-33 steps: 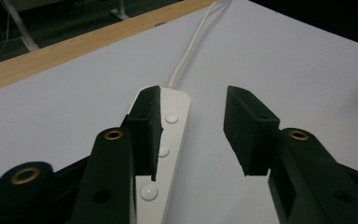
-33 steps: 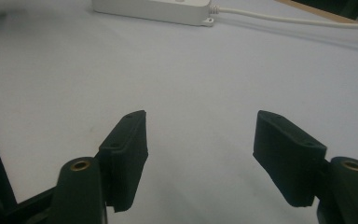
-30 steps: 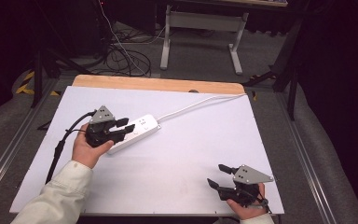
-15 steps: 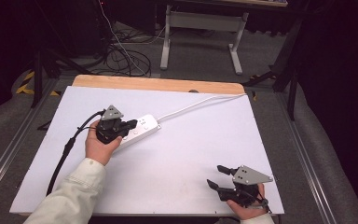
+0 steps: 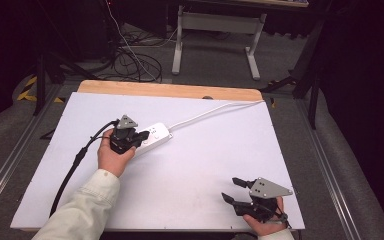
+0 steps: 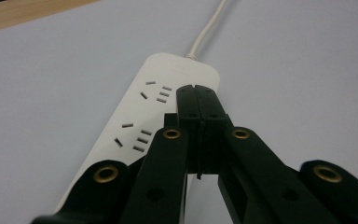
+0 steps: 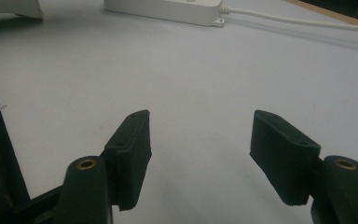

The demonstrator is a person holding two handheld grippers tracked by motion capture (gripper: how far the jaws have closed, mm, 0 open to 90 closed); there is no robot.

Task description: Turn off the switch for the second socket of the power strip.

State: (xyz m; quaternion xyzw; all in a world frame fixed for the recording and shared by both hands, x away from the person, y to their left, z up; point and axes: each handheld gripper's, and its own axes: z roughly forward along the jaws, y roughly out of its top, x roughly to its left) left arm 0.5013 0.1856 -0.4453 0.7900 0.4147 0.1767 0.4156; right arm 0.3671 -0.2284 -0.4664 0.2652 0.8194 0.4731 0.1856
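A white power strip (image 5: 156,134) lies on the white table (image 5: 205,165), its white cord (image 5: 215,111) running off to the far right edge. My left gripper (image 5: 141,136) rests low over the strip's near end. In the left gripper view its jaws are pressed together with nothing between them, and my left gripper (image 6: 197,91) has its tips above the power strip (image 6: 140,116) beside the sockets. My right gripper (image 5: 230,189) sits near the front right corner, its jaws wide apart. The right gripper view shows my right gripper (image 7: 200,126) over bare table, the power strip (image 7: 168,7) far off.
A wooden strip (image 5: 170,90) borders the table's far side. A black cable (image 5: 75,160) trails from the left gripper to the front left. Beyond the table stand a desk frame (image 5: 215,30) and tangled floor cables (image 5: 130,60).
The left hand has shifted right and down onto the strip's near end, and its jaws have closed together. The right hand has stayed put.
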